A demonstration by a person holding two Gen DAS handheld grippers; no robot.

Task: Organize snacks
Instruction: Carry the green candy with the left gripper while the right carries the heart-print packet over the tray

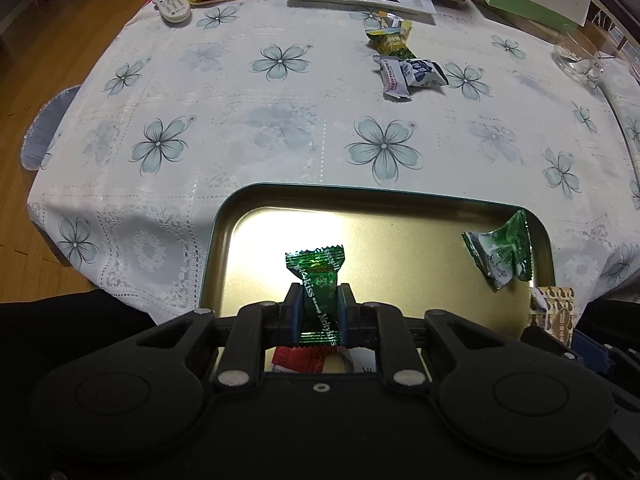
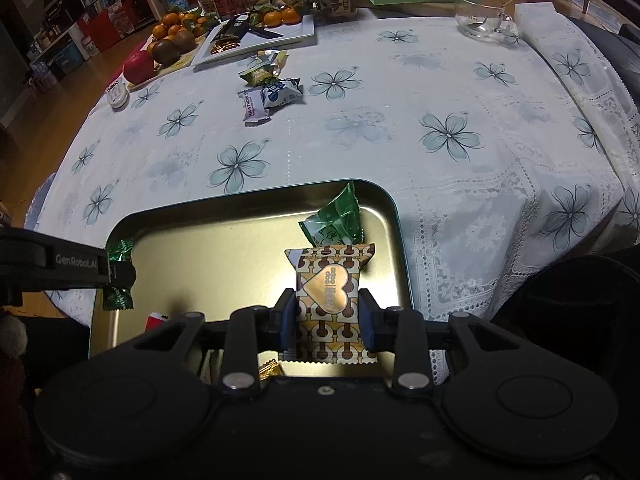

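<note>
I am holding a green Meltykiss candy (image 1: 318, 300) in my left gripper (image 1: 319, 307) and a brown heart snack (image 2: 329, 304) in my right gripper (image 2: 329, 312), both squeezed tight above the gold tin tray (image 1: 400, 196). If I let go crooked, one could bounce out.

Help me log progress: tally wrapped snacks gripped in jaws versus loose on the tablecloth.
Gripped: 2 (green foil Meltykiss candy, brown-patterned heart packet)
Loose: 4 (small pale wrapper, yellow-green packet, white Hawthorn bar, blue-white packet)
Total: 6
</note>
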